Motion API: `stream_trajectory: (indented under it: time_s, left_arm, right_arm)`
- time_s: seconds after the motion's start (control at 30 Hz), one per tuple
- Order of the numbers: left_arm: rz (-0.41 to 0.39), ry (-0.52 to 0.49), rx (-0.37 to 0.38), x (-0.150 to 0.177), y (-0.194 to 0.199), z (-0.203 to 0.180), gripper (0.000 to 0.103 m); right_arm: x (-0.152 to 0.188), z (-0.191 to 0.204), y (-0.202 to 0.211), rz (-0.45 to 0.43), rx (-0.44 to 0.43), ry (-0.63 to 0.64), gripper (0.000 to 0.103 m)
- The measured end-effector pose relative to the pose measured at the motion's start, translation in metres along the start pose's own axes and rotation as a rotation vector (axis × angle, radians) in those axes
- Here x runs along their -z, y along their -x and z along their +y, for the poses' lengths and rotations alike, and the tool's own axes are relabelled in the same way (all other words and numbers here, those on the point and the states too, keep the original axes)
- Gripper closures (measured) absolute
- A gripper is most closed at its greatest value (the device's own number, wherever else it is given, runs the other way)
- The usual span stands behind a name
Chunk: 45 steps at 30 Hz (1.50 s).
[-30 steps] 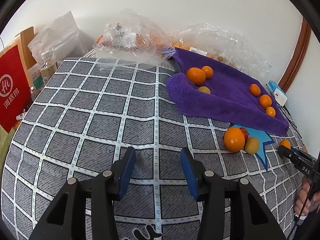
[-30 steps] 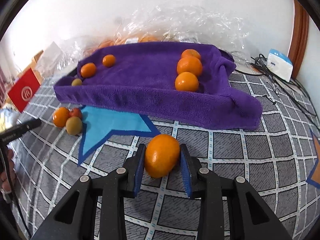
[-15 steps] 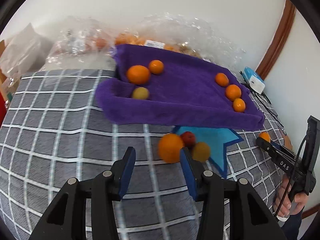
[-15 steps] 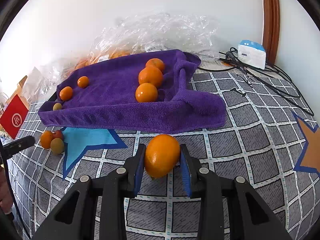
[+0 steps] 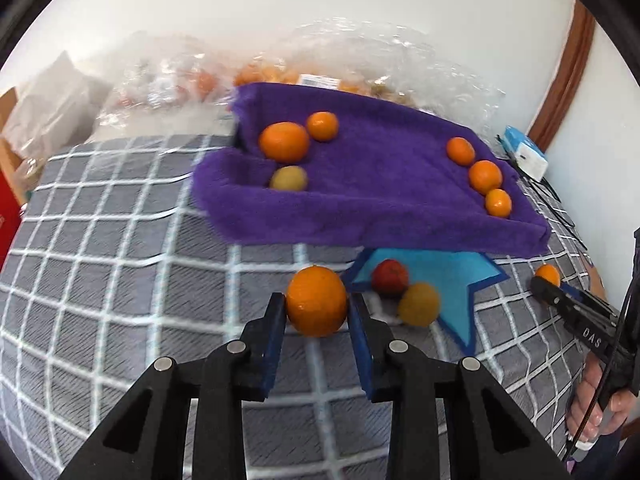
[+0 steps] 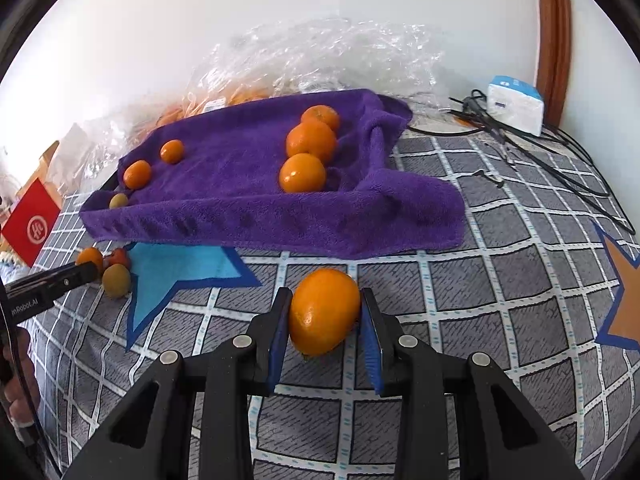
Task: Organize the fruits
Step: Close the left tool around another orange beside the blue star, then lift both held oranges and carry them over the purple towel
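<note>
While the left gripper (image 5: 317, 312) points down at the grey checked bed cover (image 5: 120, 280), a round orange (image 5: 317, 301) sits squarely between its two blue-padded fingers (image 5: 275, 328), which are closing in on it; the pads stand right at the fruit's sides, though whether they already press it I cannot tell. This orange is bright, evenly coloured and near spherical, with a small stem dimple on top, and it lies on the cover just in front of the purple towel (image 5: 380, 208). Just to its right lie a red fruit (image 5: 390, 277) and a yellowish fruit (image 5: 418, 305), touching each other on a blue star patch (image 5: 452, 280). On the towel rest two oranges and a yellow-green fruit at the left end and three small oranges at the right end. At the far right the other gripper's black tip shows with a hand (image 5: 600, 416) below it. In the right wrist view, the right gripper (image 6: 325, 316) holds a larger orange (image 6: 324, 310) clamped between its narrow-set fingers (image 6: 278, 328), both pads pressed to its sides. This fruit is glossy, slightly oval and tilted, and it hangs over the checked cover in front of the towel's near edge (image 6: 280, 236). Clear plastic bags (image 6: 320, 56) lie behind the towel by the wall.
</note>
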<state>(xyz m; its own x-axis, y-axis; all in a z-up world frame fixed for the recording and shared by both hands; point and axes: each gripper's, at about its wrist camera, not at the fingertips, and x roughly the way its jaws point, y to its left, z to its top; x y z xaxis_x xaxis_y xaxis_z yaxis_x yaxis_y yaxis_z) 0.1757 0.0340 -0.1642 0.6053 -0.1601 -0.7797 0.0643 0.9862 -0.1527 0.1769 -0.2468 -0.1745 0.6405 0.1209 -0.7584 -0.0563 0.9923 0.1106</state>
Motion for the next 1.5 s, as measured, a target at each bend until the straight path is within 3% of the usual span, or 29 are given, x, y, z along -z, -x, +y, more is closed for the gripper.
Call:
stream_trajectory:
  time_s: [0.17,0.4,0.83,1.07,1.5]
  left_arm:
    - [-0.006,0.015,-0.053,0.006,0.006,0.019,0.073]
    - [-0.045,-0.038,-0.097,0.007,-0.006,0.012,0.073]
    - [-0.058,0.052,-0.014,0.009,-0.004,0.027,0.073]
    - [-0.086,0.104,0.043,0.016,0.003,0.034,0.073]
    - [-0.183,0.097,0.051,0.018,0.020,0.031,0.073]
  right_arm:
    - [0.000,-0.002,-0.002,0.011,-0.011,-0.007,0.070]
    - [0.000,-0.001,-0.001,0.010,-0.021,-0.004,0.070]
    - [-0.001,-0.001,-0.002,0.018,-0.048,0.001,0.070]
    - [0.001,-0.001,0.004,-0.021,-0.057,0.013,0.070]
    - [0.001,0.001,0.009,-0.045,-0.063,0.022,0.070]
